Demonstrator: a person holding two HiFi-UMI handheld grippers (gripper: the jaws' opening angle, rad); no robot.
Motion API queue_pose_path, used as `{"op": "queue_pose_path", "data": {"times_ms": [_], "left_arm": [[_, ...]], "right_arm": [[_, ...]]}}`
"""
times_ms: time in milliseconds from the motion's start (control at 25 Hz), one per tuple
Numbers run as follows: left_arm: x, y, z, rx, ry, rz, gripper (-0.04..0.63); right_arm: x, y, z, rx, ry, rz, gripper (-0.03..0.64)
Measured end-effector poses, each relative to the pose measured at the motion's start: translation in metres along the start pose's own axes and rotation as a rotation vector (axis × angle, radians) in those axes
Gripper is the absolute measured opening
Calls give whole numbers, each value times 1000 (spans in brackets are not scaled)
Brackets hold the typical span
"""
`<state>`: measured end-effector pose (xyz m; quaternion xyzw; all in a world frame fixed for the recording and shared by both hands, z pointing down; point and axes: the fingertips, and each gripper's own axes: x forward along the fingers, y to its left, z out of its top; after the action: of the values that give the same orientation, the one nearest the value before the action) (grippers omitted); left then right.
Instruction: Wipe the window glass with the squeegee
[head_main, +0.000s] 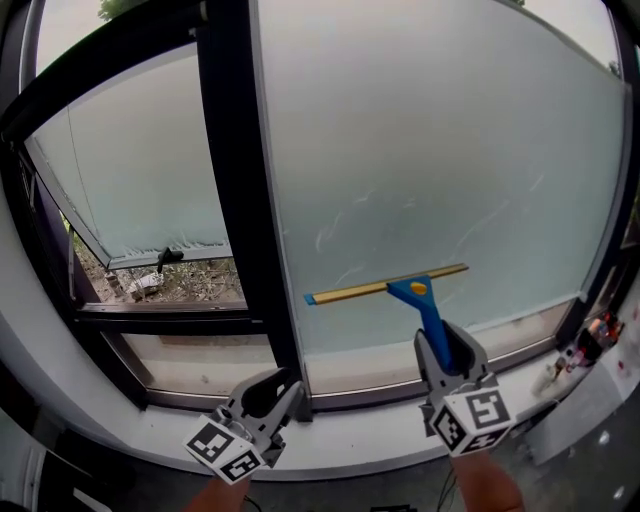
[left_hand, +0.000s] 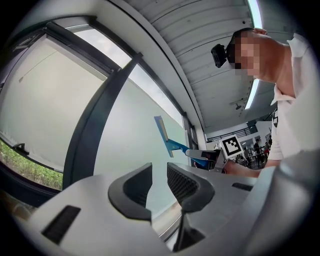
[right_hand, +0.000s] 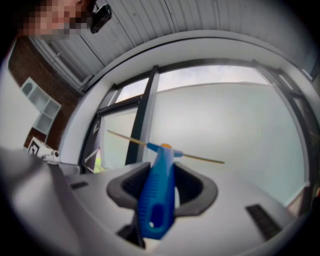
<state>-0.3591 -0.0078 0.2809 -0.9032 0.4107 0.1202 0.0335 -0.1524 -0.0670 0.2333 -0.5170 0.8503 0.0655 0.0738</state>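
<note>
The squeegee (head_main: 385, 288) has a blue handle and a thin brass-coloured blade. Its blade lies nearly level against the lower part of the frosted window glass (head_main: 430, 150). My right gripper (head_main: 440, 345) is shut on the blue handle (right_hand: 159, 195), below the blade, with the blade (right_hand: 200, 158) crossing the pane ahead of the jaws. My left gripper (head_main: 288, 385) hangs low at the sill, left of the right one, its jaws a narrow slit apart with nothing between them (left_hand: 159, 172). From the left gripper view the squeegee (left_hand: 165, 135) shows edge-on against the glass.
A black upright frame bar (head_main: 235, 180) divides the big pane from a smaller pane at the left, which has a black latch (head_main: 168, 257) and ground outside below it. A white sill (head_main: 380, 440) runs along the bottom. Small items (head_main: 580, 350) sit at the right corner.
</note>
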Motion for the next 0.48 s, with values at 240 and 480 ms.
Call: {"op": "queue_pose_path", "data": {"times_ms": [240,480], "left_arm": [[-5,34,16,3,1,-36,115],[1,53,18,-18,7,-50,115]], "right_arm": [[27,24,12,-38,-4,-52,161],[44,32,21,-46,-5,-81,161]]}}
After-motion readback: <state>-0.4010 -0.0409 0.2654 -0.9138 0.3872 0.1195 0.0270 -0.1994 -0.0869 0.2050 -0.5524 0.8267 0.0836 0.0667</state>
